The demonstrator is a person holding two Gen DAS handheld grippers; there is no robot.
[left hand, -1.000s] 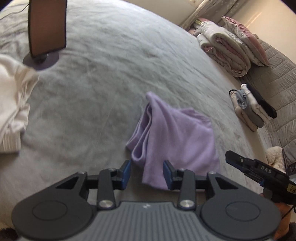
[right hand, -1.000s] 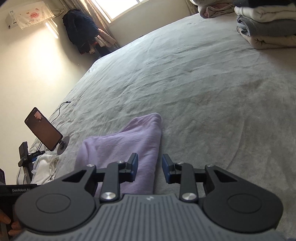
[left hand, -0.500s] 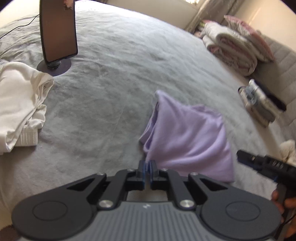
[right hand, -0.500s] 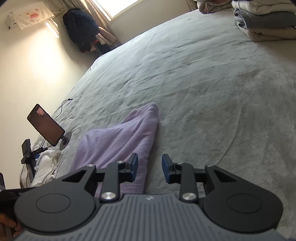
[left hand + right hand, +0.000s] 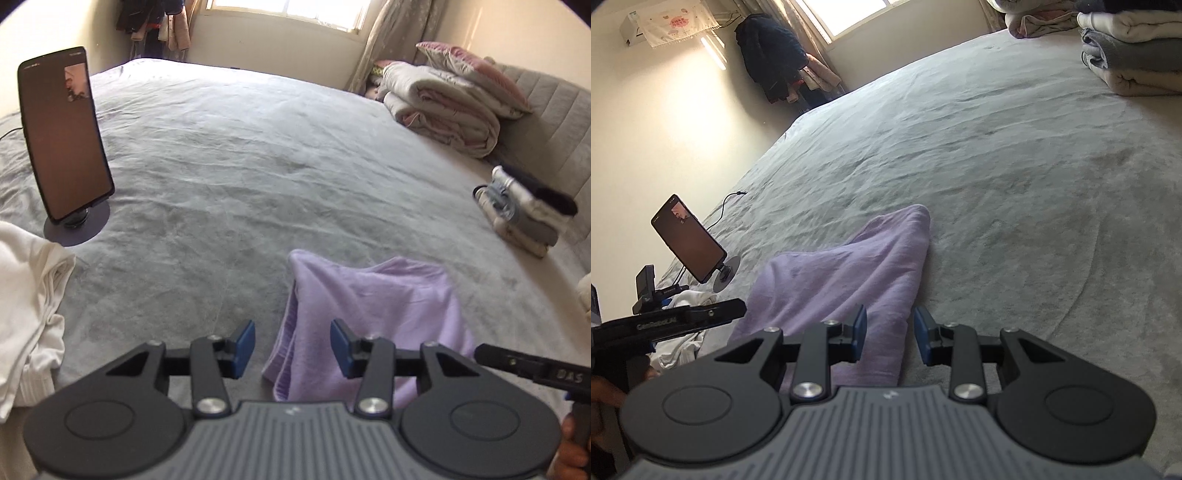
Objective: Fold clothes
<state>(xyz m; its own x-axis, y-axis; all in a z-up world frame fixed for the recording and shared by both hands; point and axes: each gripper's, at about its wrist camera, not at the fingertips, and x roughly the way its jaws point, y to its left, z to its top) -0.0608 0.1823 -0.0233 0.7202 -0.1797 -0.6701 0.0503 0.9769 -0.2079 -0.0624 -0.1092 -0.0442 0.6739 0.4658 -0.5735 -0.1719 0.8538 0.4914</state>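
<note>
1. Centrally, a lilac garment [image 5: 373, 317], folded over into a rough wedge, lies on the grey bedspread [image 5: 240, 177] near its front edge; its doubled, ribbed edge faces the left wrist camera.
2. Left gripper [image 5: 292, 345]: blue-padded fingers spread wide apart, holding nothing. From its own camera the garment's near corner shows in the gap between the pads; whether the pads touch cloth cannot be told.
3. Right gripper [image 5: 890, 334]: fingers also apart, nothing clamped. The garment's long folded edge runs up between them in the right wrist view, narrowing to a point farther up the bed.
4. Each gripper shows in the other's camera: the right one's black body at the lower right of the left view, gripped by a hand [image 5: 570, 450]; the left one's body at the lower left of the right view.
5. A phone on a round stand [image 5: 64, 144] stands upright at the left side of the bed, screen lit dimly, a cable trailing behind it.
6. A white garment [image 5: 27, 306] lies heaped just beside the phone's base, at the left edge.
7. A stack of folded clothes [image 5: 524, 218] sits far right, well apart from the lilac piece; rolled quilts [image 5: 443, 107] are piled beyond it, by the headboard.
</note>
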